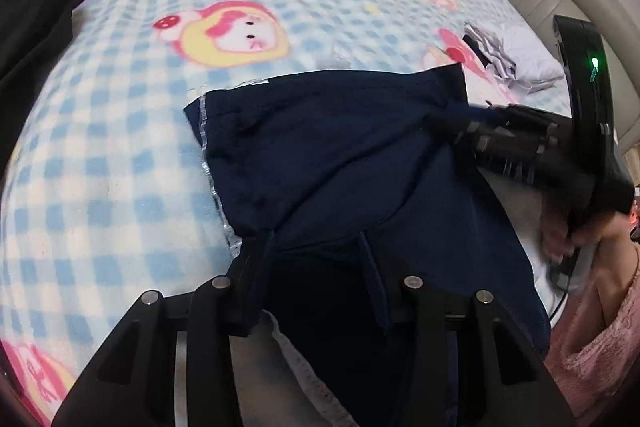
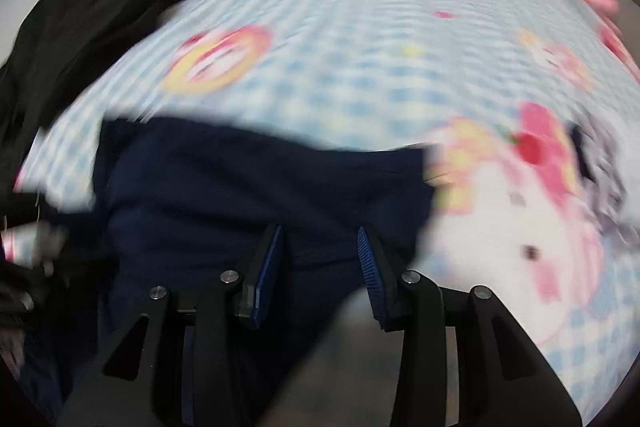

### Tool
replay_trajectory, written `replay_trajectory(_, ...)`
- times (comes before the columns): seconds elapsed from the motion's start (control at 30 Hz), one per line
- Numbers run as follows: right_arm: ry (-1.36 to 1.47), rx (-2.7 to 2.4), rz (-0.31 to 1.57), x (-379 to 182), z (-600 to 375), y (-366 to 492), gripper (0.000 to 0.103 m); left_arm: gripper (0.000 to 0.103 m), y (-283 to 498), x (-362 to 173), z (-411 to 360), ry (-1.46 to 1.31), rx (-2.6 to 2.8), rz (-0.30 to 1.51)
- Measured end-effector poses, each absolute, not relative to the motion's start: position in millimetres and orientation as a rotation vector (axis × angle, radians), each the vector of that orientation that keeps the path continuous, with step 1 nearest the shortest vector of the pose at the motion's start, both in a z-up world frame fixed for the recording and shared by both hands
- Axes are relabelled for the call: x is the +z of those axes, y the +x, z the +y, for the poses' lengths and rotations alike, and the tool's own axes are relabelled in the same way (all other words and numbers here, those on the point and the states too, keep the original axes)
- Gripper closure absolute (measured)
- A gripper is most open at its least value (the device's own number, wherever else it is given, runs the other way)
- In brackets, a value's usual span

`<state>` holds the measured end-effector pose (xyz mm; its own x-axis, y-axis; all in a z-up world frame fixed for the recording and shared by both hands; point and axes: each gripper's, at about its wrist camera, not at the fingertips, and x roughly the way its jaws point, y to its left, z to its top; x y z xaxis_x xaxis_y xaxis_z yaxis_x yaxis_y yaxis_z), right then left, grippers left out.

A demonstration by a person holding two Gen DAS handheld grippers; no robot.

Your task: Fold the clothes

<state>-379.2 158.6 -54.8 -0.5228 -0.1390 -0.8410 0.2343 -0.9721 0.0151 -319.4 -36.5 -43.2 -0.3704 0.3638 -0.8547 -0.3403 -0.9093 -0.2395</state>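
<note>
Your dark blue garment (image 1: 352,163) lies on the bed, on top of a blue and white checked blanket (image 1: 120,155) with pink cartoon pictures. One edge of the garment shows a pale seam on the left.

Your left tool (image 1: 316,239) sits low over the near part of the garment. Its two fingers stand apart, so it is open, with dark blue cloth under and between them.

Your right tool (image 2: 320,231) is also open in its own view, which is very blurry. Its fingers, with blue ribbed pads (image 2: 366,259), stand apart over the same dark blue cloth. From the left view, this tool reaches in from the right side to the garment's right edge.

A black piece of clothing (image 1: 32,19) lies at the far left of the bed. A small grey and white pile (image 1: 516,59) sits on the far right, well apart from the garment.
</note>
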Motion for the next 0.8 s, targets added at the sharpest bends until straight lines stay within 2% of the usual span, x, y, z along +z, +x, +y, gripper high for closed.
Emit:
replay_trajectory(0.1, 1.361, -2.608, 0.013, -41, 178, -377, 0.065, 0.059, -310, -38, -27, -1.402, 2.304, 0.04)
replay_trajectory(0.23, 1.307, -2.461, 0.025, -33, 157, -350, 0.064, 0.059, -298, -34, -10, -1.355, 2.3, 0.142)
replay_trajectory(0.37, 1.388, -2.323, 0.142, -53, 119, -327, 0.064, 0.059, -286, -35, 1, -1.347, 2.278, 0.221)
replay_trajectory(0.5, 1.401, -2.399, 0.318, -65, 110, -324, 0.066, 0.057, -272, -32, -15, -1.347, 2.258, 0.181)
replay_trajectory(0.57, 1.395, -2.521, 0.331, -59, 123, -325, 0.066, 0.057, -265, -29, -23, -1.343, 2.25, 0.156)
replay_trajectory(0.7, 1.349, -2.51, 0.049, -36, 141, -313, 0.063, 0.057, -256, -16, -23, -1.262, 2.271, 0.08)
replay_trajectory(0.77, 1.332, -2.455, -0.001, -35, 135, -294, 0.056, 0.057, -254, -10, -13, -1.217, 2.283, 0.057)
replay_trajectory(0.8, 1.337, -2.43, 0.0, -37, 130, -285, 0.056, 0.057, -253, -11, -8, -1.22, 2.277, 0.065)
